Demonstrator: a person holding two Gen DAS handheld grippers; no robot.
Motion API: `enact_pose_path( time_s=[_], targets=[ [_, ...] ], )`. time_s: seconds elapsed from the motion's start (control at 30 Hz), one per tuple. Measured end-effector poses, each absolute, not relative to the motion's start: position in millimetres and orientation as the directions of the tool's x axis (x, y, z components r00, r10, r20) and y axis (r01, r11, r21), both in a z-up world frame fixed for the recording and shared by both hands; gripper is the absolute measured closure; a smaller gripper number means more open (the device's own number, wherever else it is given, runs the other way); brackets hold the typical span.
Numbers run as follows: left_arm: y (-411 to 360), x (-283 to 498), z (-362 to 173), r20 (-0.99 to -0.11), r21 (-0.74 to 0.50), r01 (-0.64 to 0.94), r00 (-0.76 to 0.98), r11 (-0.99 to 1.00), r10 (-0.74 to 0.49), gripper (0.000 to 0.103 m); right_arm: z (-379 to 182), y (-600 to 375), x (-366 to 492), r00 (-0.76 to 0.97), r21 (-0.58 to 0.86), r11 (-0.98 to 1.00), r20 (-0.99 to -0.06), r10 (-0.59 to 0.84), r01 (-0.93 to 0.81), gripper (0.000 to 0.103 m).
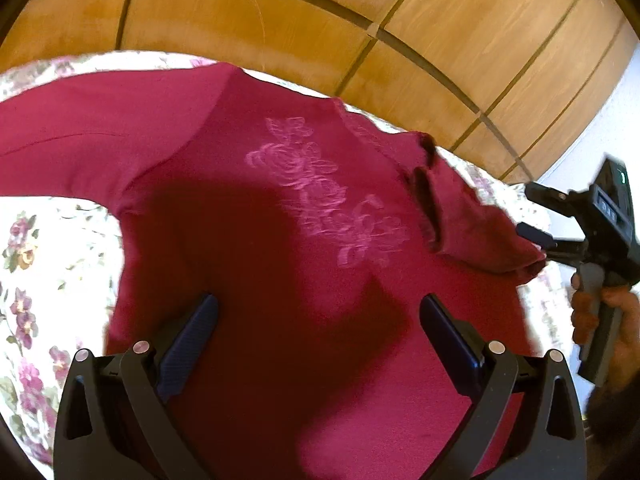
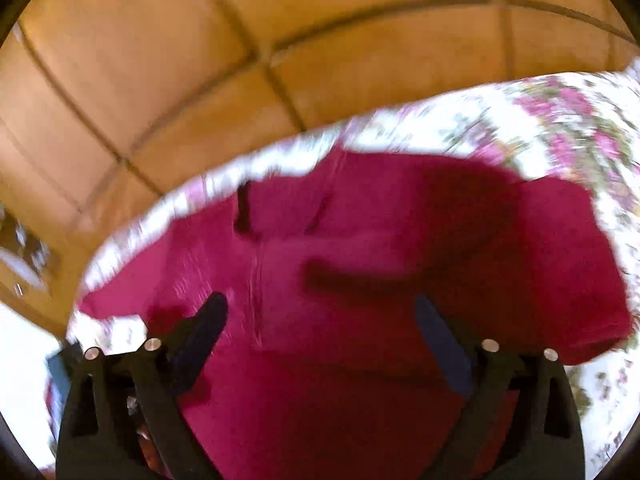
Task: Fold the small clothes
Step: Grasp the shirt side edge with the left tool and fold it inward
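Observation:
A crimson long-sleeved top (image 1: 312, 208) with a pale pink rose print lies spread on the bed. Its left sleeve (image 1: 80, 140) stretches out to the left. Its right sleeve (image 1: 472, 220) is laid back across the chest's edge. My left gripper (image 1: 318, 300) hangs open over the lower body of the top, with nothing between its fingers. At the right, my right gripper (image 1: 536, 246) sits by the cuff end of the folded sleeve. In the blurred right wrist view the right gripper (image 2: 320, 300) stands open over the crimson top (image 2: 360, 240), its pads apart from the cloth.
A white bedsheet (image 1: 48, 260) with purple flowers lies under the top. Wooden panelled doors (image 1: 280, 12) rise behind the bed. A hand (image 1: 600, 320) holds the right gripper's handle at the right edge.

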State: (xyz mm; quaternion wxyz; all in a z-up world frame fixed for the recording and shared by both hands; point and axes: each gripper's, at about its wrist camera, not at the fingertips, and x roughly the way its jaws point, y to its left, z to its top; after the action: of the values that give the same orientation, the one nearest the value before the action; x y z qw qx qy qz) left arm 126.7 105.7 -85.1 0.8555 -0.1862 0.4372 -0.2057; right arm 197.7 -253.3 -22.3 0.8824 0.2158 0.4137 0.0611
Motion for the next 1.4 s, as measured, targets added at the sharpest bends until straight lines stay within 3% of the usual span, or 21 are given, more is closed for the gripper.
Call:
enact_pose_path(
  time_s=[0.13, 0.17, 0.27, 0.37, 0.5, 0.6, 0.67, 0.93, 1.17, 1.4],
  targets=[
    [83.0, 137.9, -57.9, -0.601, -0.57, 0.244, 0.528, 0.785, -0.601, 0.008, -2.0, -309.1, 177.3, 0.695, 0.376, 0.895, -0.71, 0.112, 0.24, 0.003],
    [71.3, 144.1, -52.3, -0.592, -0.571, 0.264, 0.523, 0.777, -0.613, 0.014, -2.7, -323.6, 172.7, 0.679, 0.336, 0.889, -0.733, 0.04, 0.311, 0.002],
    [40.4, 162.4, -48.8, -0.603, -0.549, 0.297, 0.507, 0.781, -0.616, 0.021, -18.2, -366.4, 153.9, 0.537, 0.204, 0.82, -0.831, -0.143, 0.534, 0.002],
    [17.8, 183.4, -59.6, -0.619, -0.572, 0.268, 0.479, 0.775, -0.622, 0.03, -50.5, -402.9, 136.4, 0.44, 0.275, 0.721, -0.897, -0.047, 0.636, 0.002],
    [-9.0, 210.1, -81.0, -0.66, -0.577, 0.229, 0.436, 0.784, -0.612, 0.041, -74.8, -417.4, 119.7, 0.404, 0.353, 0.652, -0.911, 0.078, 0.671, 0.002],
    [-19.6, 218.7, -93.2, -0.668, -0.58, 0.217, 0.425, 0.785, -0.611, 0.064, -78.1, -413.5, 117.2, 0.387, 0.359, 0.674, -0.915, 0.117, 0.646, 0.002],
    [-24.6, 219.9, -96.1, -0.661, -0.596, 0.22, 0.41, 0.772, -0.628, 0.095, -74.4, -413.1, 116.0, 0.395, 0.359, 0.675, -0.912, 0.107, 0.645, 0.002],
    [19.5, 221.4, -59.9, -0.539, -0.673, 0.203, 0.524, 0.711, -0.659, 0.097, -74.9, -395.0, 124.8, 0.439, 0.351, 0.74, -0.894, 0.084, 0.574, 0.002],
    [62.5, 224.4, -63.8, -0.575, -0.651, 0.145, 0.547, 0.745, -0.609, 0.097, -81.9, -374.1, 150.2, 0.499, 0.335, 0.794, -0.866, 0.047, 0.507, 0.002],
    [68.3, 218.9, -85.9, -0.624, -0.605, 0.148, 0.523, 0.783, -0.581, 0.097, -89.4, -371.4, 155.5, 0.402, 0.112, 0.827, -0.904, -0.146, 0.551, 0.002]
  ],
)
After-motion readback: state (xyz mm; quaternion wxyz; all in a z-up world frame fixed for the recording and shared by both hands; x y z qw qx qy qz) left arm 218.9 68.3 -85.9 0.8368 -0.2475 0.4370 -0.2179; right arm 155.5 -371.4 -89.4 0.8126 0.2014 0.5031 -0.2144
